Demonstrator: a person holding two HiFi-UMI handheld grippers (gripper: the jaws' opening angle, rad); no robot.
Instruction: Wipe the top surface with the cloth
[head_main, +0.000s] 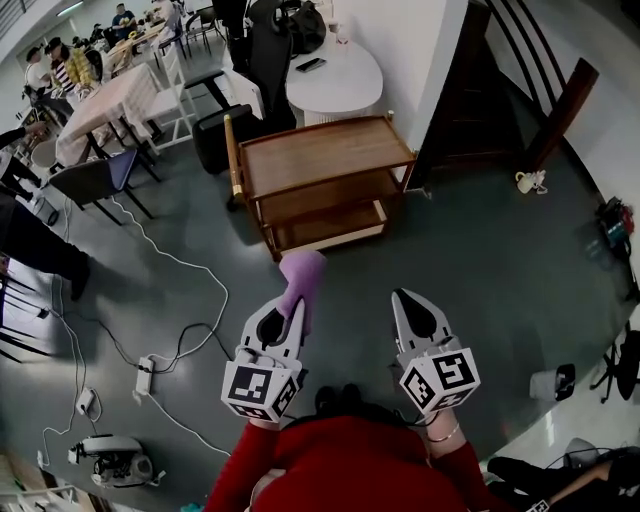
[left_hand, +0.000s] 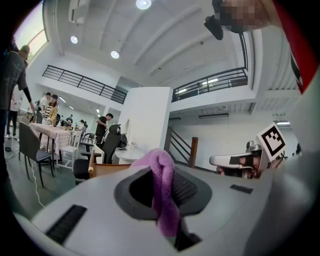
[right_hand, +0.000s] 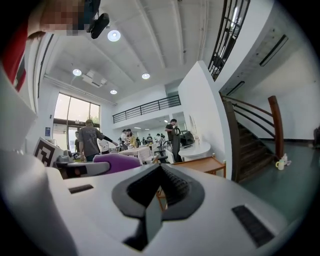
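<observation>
A purple cloth (head_main: 300, 277) sticks out forward from my left gripper (head_main: 292, 302), which is shut on it; in the left gripper view the cloth (left_hand: 162, 192) is pinched between the jaws. My right gripper (head_main: 400, 297) is shut with nothing in it and is held level beside the left one. Both are held over the grey floor, short of a wooden trolley (head_main: 325, 158) with a bare top shelf and two lower shelves. In the right gripper view the trolley's top (right_hand: 202, 164) shows beyond the jaws, and the cloth (right_hand: 119, 161) appears at the left.
A white round table (head_main: 340, 75) and black chairs stand behind the trolley. A dark staircase (head_main: 520, 90) rises at the right. White cables and a power strip (head_main: 144, 376) lie on the floor at the left. People sit at tables at the far left.
</observation>
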